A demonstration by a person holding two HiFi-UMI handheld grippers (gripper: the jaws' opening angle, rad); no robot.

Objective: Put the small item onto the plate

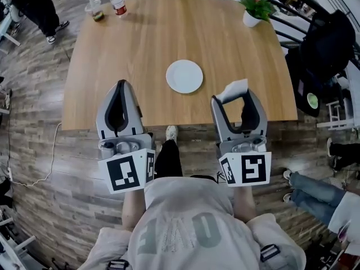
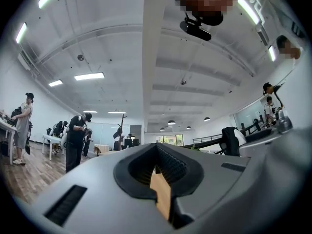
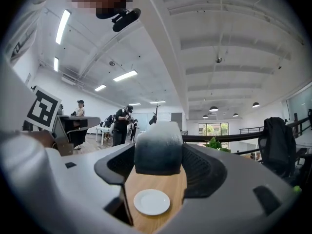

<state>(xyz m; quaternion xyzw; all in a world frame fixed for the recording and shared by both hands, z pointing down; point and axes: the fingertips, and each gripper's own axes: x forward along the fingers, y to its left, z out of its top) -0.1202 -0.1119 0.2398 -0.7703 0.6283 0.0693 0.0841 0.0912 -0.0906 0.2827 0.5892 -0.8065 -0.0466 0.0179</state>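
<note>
A round white plate (image 1: 184, 76) lies on the wooden table (image 1: 140, 44), a little in from its near edge. My right gripper (image 1: 234, 93) hovers over that edge, right of the plate, shut on a small white item (image 1: 233, 87) at its tips. In the right gripper view the item (image 3: 158, 147) fills the gap between the jaws of the right gripper (image 3: 158, 156), with the plate (image 3: 151, 202) below it. My left gripper (image 1: 121, 85) is left of the plate, shut and holding nothing. In the left gripper view only a sliver of table shows between the jaws of the left gripper (image 2: 158, 165).
At the table's far left stand a plastic bottle (image 1: 117, 1) and a cup (image 1: 95, 10). A potted plant (image 1: 254, 4) sits at the far right corner. A chair with a black bag (image 1: 320, 55) stands right of the table. People stand around the room.
</note>
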